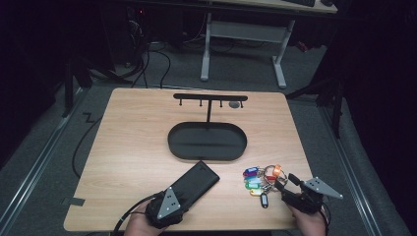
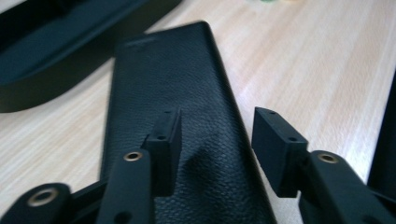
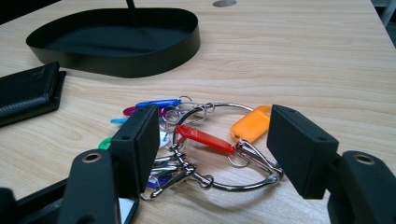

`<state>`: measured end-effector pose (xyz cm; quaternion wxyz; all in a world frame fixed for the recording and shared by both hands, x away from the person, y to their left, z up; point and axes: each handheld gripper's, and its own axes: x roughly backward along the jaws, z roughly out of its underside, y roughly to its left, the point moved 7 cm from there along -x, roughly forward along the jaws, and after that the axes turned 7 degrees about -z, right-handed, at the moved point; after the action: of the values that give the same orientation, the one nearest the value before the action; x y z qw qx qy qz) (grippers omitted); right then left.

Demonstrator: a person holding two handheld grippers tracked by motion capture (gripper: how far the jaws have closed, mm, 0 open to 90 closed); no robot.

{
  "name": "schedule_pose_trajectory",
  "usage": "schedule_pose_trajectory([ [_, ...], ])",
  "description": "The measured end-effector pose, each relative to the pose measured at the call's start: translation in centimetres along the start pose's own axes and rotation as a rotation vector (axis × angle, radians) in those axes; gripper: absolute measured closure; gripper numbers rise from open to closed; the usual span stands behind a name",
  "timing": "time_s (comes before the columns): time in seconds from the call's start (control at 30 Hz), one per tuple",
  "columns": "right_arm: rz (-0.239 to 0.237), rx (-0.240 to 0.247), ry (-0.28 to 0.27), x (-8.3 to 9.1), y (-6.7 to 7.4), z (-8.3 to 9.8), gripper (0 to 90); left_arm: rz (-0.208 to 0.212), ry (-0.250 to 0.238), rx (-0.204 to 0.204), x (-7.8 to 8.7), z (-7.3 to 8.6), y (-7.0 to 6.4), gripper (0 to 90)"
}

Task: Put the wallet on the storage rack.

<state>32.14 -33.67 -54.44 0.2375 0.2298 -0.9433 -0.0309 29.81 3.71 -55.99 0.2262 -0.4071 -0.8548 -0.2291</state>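
- Left gripper [image 2: 212,140]: jaws standing part open over the wallet [image 2: 182,116], pads not pressing it; wallet lying flat on the tabletop [image 1: 128,147], just short of the tray [image 1: 206,141].
- Right gripper [image 3: 212,149]: jaws gaping wide, straddling the key ring [image 3: 224,144], gripping nothing.
- Advice: centre on the ring wire, not the loose tags, before closing.
- High view is showing the hook rack [image 1: 210,97] behind the tray; gripper views are showing pad gaps.

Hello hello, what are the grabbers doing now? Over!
Left gripper open over wallet. Right gripper open around key ring. Nothing in the way.
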Motion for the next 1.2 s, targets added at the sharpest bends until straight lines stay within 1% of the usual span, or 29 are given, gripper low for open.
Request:
schedule_pose_trajectory([
  [0.03,0.000,-0.001,0.002,0.0,0.2,0.0,34.5,-0.004,0.001,-0.007,0.0,0.0,0.0,52.0],
  [0.1,0.001,0.003,0.001,-0.1,0.2,0.0,33.8,0.000,0.004,-0.008,-0.1,0.0,-0.1,52.1],
  [0.17,0.004,0.001,0.000,-0.2,0.2,-0.1,32.6,-0.007,0.008,-0.018,-0.2,0.0,-0.2,52.1],
  [0.27,-0.003,0.001,0.006,-0.5,0.2,0.0,32.3,-0.019,0.031,-0.039,-0.5,0.2,-0.3,51.9],
  [0.37,-0.007,-0.002,0.006,-0.5,0.2,0.0,32.3,-0.030,0.034,-0.049,-0.7,0.3,-0.3,50.5],
  [0.4,-0.007,-0.002,0.005,-0.5,0.2,0.0,32.2,-0.039,0.038,-0.063,-0.7,0.3,-0.3,49.5],
  [0.5,-0.003,-0.007,-0.001,-0.3,0.2,-0.1,32.1,-0.053,0.040,-0.081,-0.7,0.5,-0.4,46.2],
  [0.57,-0.003,-0.007,-0.001,-0.3,0.1,-0.1,32.0,-0.068,0.043,-0.104,-0.8,0.6,-0.4,44.5],
  [0.6,-0.004,-0.008,-0.002,-0.3,0.1,-0.1,32.0,-0.083,0.041,-0.128,-0.9,0.8,-0.5,42.1],
  [0.63,-0.004,-0.008,-0.002,-0.3,0.1,-0.1,32.0,-0.083,0.041,-0.128,-0.9,0.8,-0.5,42.0],
  [0.67,-0.004,-0.008,-0.003,-0.3,0.1,-0.1,31.9,-0.090,0.043,-0.138,-0.9,0.8,-0.5,42.0],
  [0.77,-0.005,-0.010,0.000,-0.3,0.1,-0.1,31.9,-0.116,0.047,-0.180,-1.1,0.9,-0.7,40.8],
  [0.87,-0.005,-0.011,0.001,-0.3,0.1,0.0,31.8,-0.118,0.040,-0.177,-1.1,0.9,-0.6,40.3],
  [1.03,-0.007,-0.010,0.004,-0.4,0.1,0.0,31.9,-0.123,0.031,-0.174,-1.1,1.0,-0.5,43.5],
  [1.1,-0.007,-0.012,0.004,-0.4,0.2,0.0,31.8,-0.127,0.035,-0.187,-1.0,1.0,-0.7,46.1],
  [1.2,-0.008,-0.011,0.006,-0.4,0.2,0.0,31.8,-0.143,0.037,-0.213,-0.9,0.9,-0.8,54.3],
])
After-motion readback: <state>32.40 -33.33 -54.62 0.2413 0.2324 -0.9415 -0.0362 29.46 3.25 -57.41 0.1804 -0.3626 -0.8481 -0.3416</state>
